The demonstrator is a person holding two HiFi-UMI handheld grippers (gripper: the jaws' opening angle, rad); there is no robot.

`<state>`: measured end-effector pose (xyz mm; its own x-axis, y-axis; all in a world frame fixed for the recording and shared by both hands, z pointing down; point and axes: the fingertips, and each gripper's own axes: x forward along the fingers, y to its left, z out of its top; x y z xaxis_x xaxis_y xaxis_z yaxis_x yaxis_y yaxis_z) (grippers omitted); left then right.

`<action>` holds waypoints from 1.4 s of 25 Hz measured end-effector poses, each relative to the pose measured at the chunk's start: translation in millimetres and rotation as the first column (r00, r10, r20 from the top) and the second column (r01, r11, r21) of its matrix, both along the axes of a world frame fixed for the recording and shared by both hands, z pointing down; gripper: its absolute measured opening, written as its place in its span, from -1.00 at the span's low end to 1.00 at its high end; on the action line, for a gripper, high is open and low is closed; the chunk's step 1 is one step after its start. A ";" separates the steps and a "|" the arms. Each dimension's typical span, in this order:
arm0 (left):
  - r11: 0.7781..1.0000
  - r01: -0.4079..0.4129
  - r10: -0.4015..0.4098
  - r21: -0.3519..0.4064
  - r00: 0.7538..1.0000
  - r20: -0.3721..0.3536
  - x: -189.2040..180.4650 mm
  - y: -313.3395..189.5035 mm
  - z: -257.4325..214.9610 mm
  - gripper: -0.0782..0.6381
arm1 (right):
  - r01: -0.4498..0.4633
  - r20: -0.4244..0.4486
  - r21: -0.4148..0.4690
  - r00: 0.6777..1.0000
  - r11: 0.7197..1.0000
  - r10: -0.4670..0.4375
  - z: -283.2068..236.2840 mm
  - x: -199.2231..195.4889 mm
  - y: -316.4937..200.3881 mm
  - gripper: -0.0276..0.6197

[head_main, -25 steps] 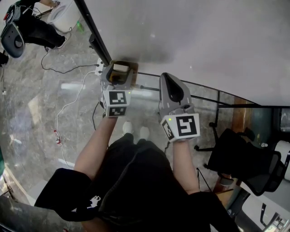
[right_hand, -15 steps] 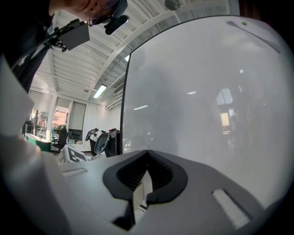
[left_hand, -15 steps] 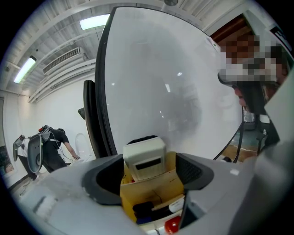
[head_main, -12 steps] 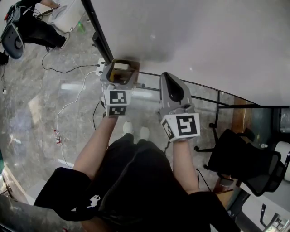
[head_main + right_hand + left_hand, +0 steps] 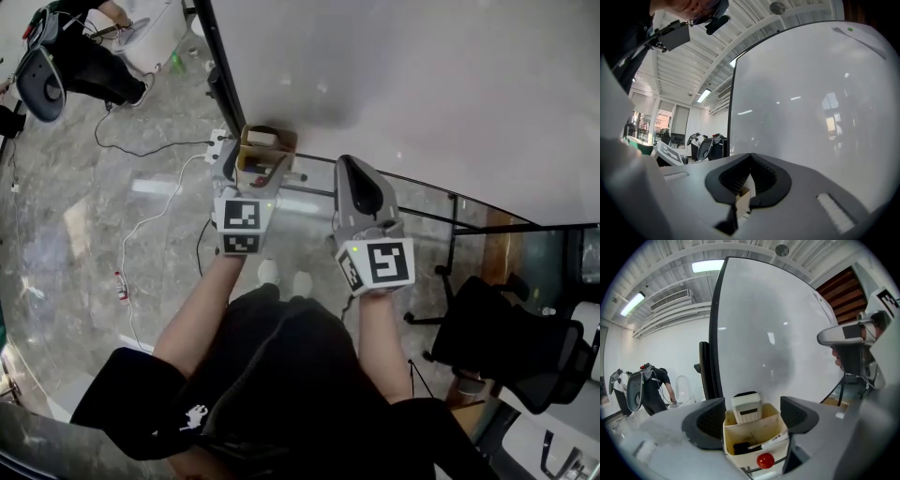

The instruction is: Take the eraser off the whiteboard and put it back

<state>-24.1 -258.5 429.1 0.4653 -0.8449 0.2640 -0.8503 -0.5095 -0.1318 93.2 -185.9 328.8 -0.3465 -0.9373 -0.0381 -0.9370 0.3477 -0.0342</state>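
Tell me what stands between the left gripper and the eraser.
Nothing visible. The left gripper, whose jaws have just been opening, flanks the cardboard holder; the eraser stands in it, top clear above the rim.

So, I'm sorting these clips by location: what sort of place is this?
Most likely an office or lab workspace. A large whiteboard stands on a polished stone-look floor, a black office chair sits nearby, and a strip light hangs under an open ceiling.
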 end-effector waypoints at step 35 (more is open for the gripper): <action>0.992 -0.016 0.043 0.128 0.976 -0.212 -21.3 94.3 -92.8 -0.77 | 0.033 -0.021 0.039 0.999 0.999 -0.032 -13.4 -2.8 55.6 -0.89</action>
<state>-45.3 -164.1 336.3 0.5249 -0.8497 0.0495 -0.8503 -0.5261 -0.0128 90.5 -130.3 315.4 -0.3779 -0.9234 -0.0677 -0.9255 0.3788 -0.0004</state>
